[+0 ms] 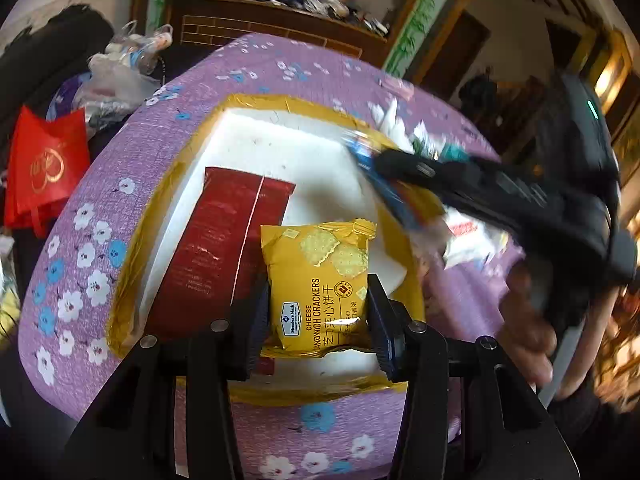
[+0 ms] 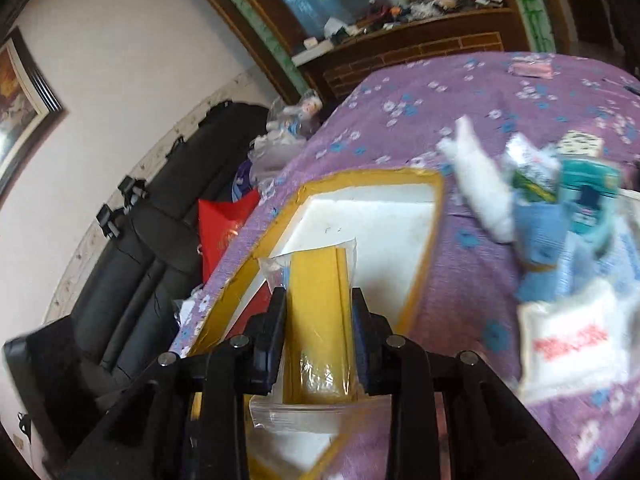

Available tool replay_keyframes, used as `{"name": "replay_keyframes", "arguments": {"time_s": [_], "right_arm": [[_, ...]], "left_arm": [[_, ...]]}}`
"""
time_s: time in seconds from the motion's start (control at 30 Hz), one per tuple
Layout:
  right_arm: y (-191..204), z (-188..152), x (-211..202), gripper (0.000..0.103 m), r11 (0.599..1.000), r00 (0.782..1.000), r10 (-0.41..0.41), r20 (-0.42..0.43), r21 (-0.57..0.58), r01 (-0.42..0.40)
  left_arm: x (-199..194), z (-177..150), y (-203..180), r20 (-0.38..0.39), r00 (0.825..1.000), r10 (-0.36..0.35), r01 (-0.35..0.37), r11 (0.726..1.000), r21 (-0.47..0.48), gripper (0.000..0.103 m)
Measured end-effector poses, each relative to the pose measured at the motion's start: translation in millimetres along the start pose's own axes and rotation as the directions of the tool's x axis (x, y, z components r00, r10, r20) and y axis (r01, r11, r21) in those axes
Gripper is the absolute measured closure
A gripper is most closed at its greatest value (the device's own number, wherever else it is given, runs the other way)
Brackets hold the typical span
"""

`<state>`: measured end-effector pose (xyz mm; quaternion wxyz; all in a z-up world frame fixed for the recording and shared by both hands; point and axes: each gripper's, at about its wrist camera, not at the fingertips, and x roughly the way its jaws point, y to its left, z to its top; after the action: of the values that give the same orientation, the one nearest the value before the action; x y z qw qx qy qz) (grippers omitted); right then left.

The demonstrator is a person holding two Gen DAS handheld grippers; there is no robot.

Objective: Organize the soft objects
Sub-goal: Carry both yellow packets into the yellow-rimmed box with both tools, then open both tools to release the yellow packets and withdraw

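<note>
A white foam box with yellow taped rim (image 1: pixel 244 104) sits on the purple flowered cloth. In it lie a dark red packet (image 1: pixel 224 240) and a yellow cheese cracker packet (image 1: pixel 320 280). My left gripper (image 1: pixel 316 320) is shut on the cracker packet, low over the box floor. My right gripper (image 2: pixel 319 320) is shut on a yellow item in a clear bag (image 2: pixel 318 320), held over the box (image 2: pixel 438 184). In the left wrist view the right gripper (image 1: pixel 372 160) is blurred at the box's right edge, holding a blurred packet.
A heap of soft packets and tissue packs (image 2: pixel 560 208) lies on the cloth right of the box. A red bag (image 1: pixel 44 164) and plastic bags (image 1: pixel 120 76) stand left of the table. A dark sofa (image 2: pixel 140 240) is at left.
</note>
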<state>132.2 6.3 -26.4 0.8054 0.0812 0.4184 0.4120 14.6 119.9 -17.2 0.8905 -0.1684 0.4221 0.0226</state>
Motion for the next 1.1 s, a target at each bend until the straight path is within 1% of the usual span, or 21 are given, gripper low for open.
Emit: {"name": "replay_keyframes", "arguments": {"time_s": [0.1,0.13,0.23,0.4,0.5,0.53,0.57,0.67,0.7,0.73,0.77,0.8,0.83,0.93,1.03,1.1], "right_arm": [[2.5,0.1,17.8,0.074,0.999,0.999,-0.032,-0.026,-0.025,0.032],[2.7,0.4,23.1,0.074,0.998,0.998,-0.052,-0.031,-0.035,0.050],[-0.5,-1.9,32.8,0.074,0.996,0.995,-0.083,-0.053,-0.039,0.081],[-3.8,-1.1,39.0,0.072,0.995,0.993,-0.097,-0.063,-0.032,0.095],[-4.6,-1.3,39.7,0.072,0.995,0.994,-0.099,-0.047,-0.028,0.098],[-4.4,-1.8,39.4,0.072,0.995,0.994,-0.097,-0.043,-0.030,0.096],[-4.9,-1.2,39.9,0.072,0.995,0.995,-0.092,-0.041,-0.029,0.091],[-7.0,0.1,38.6,0.070,0.998,0.997,-0.069,-0.043,-0.016,0.068],[-8.2,0.6,36.6,0.065,0.998,0.997,-0.059,-0.042,-0.008,0.059],[-9.6,1.1,32.5,0.056,0.999,0.998,-0.048,-0.033,0.001,0.048],[-11.4,1.3,27.4,0.051,0.999,0.999,-0.037,-0.020,0.011,0.037],[-12.6,1.3,23.8,0.050,1.000,1.000,-0.022,-0.012,0.017,0.022],[-14.3,1.2,18.2,0.048,1.000,1.000,-0.011,-0.006,0.028,0.011],[-19.1,-0.4,-1.5,0.048,0.998,1.000,0.025,0.018,0.053,-0.026],[-24.5,-7.5,-29.3,0.048,0.993,0.993,0.106,0.050,0.047,-0.108],[-25.5,-14.7,-44.7,0.048,0.990,0.988,0.134,0.070,0.030,-0.137]], "left_arm": [[13.6,-1.1,-4.2,-0.050,0.999,0.019,-0.017,0.999,0.044,0.058],[22.0,-1.0,-4.8,-0.080,0.996,0.036,-0.032,0.998,0.051,0.058],[33.6,1.3,-4.3,-0.100,0.994,0.048,-0.043,0.998,0.052,0.058],[33.8,4.4,1.9,-0.107,0.994,0.015,-0.013,1.000,0.012,0.058],[28.4,-0.3,6.0,-0.111,0.993,-0.029,0.028,1.000,-0.012,0.057],[27.3,-2.5,9.7,-0.116,0.992,-0.046,0.042,0.999,-0.035,0.056],[26.4,-3.1,12.0,-0.116,0.992,-0.055,0.050,0.997,-0.051,0.051],[18.4,-4.0,19.7,-0.080,0.993,-0.086,0.077,0.990,-0.120,0.045],[14.7,-3.5,23.0,-0.055,0.994,-0.095,0.086,0.985,-0.149,0.042],[12.9,-3.1,25.1,-0.040,0.994,-0.106,0.098,0.981,-0.169,0.035],[11.6,-2.4,26.6,-0.031,0.993,-0.112,0.105,0.977,-0.185,0.035],[10.3,-1.0,26.8,-0.028,0.994,-0.104,0.097,0.976,-0.194,0.035],[7.1,0.7,26.6,-0.018,0.996,-0.090,0.085,0.977,-0.198,0.035],[-10.2,4.9,21.4,0.055,0.996,-0.071,0.081,0.979,-0.189,0.035],[-27.3,7.5,13.2,0.109,0.988,-0.113,0.131,0.976,-0.176,0.035],[-36.7,7.9,2.3,0.133,0.980,-0.150,0.170,0.973,-0.155,0.035]]}}
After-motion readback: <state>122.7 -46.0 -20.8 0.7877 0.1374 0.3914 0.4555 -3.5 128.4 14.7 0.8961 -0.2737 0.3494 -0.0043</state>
